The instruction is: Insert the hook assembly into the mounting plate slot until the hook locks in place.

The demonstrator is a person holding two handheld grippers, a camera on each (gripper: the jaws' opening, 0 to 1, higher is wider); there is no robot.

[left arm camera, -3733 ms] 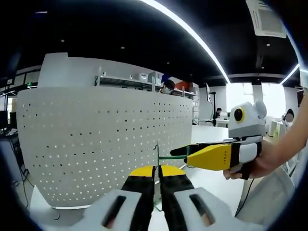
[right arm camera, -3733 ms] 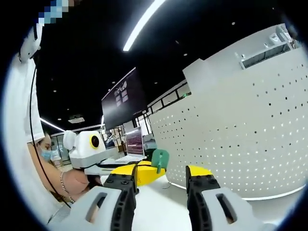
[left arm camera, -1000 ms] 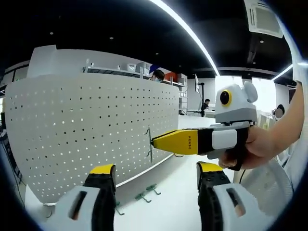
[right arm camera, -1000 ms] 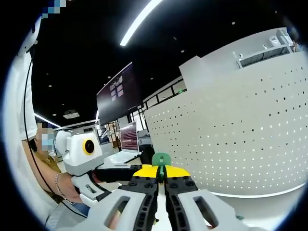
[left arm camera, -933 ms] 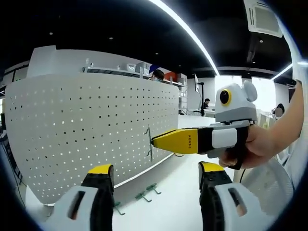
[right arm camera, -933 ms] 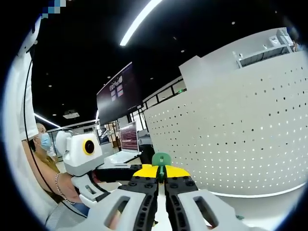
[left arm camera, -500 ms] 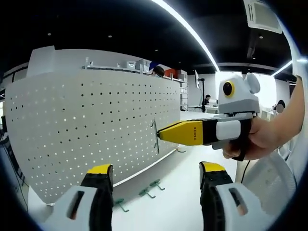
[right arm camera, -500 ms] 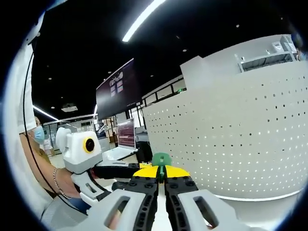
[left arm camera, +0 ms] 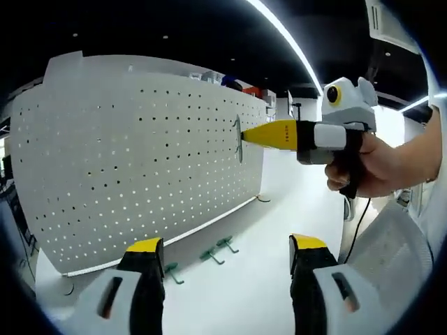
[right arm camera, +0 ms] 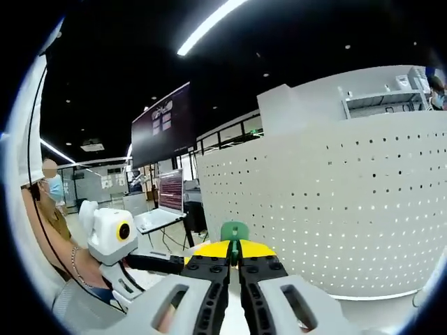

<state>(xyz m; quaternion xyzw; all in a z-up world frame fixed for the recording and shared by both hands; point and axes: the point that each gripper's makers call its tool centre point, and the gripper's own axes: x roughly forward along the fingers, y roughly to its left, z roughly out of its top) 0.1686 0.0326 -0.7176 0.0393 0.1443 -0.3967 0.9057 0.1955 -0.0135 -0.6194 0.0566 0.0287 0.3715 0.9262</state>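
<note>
Clamped between the yellow-tipped jaws of the right gripper, which stand pressed together at lower centre of the right gripper view, is a green hook, its rounded end poking up just above the tips. Behind it, filling the right half of that frame, stands the white perforated mounting plate, upright on a white table. At the lower left of the same view the left gripper reaches in with its black jaws, held by a person's hand. In the left gripper view, the left gripper shows its own two jaws wide apart at the bottom of the frame, nothing between them. The right gripper comes in from the upper right, held in a hand, with the thin hook at its yellow tip right against the face of the mounting plate; whether it is seated in a hole cannot be told. On the white table, just in front of the plate's lower edge at lower centre, lie three spare green hooks, apart from one another.
</note>
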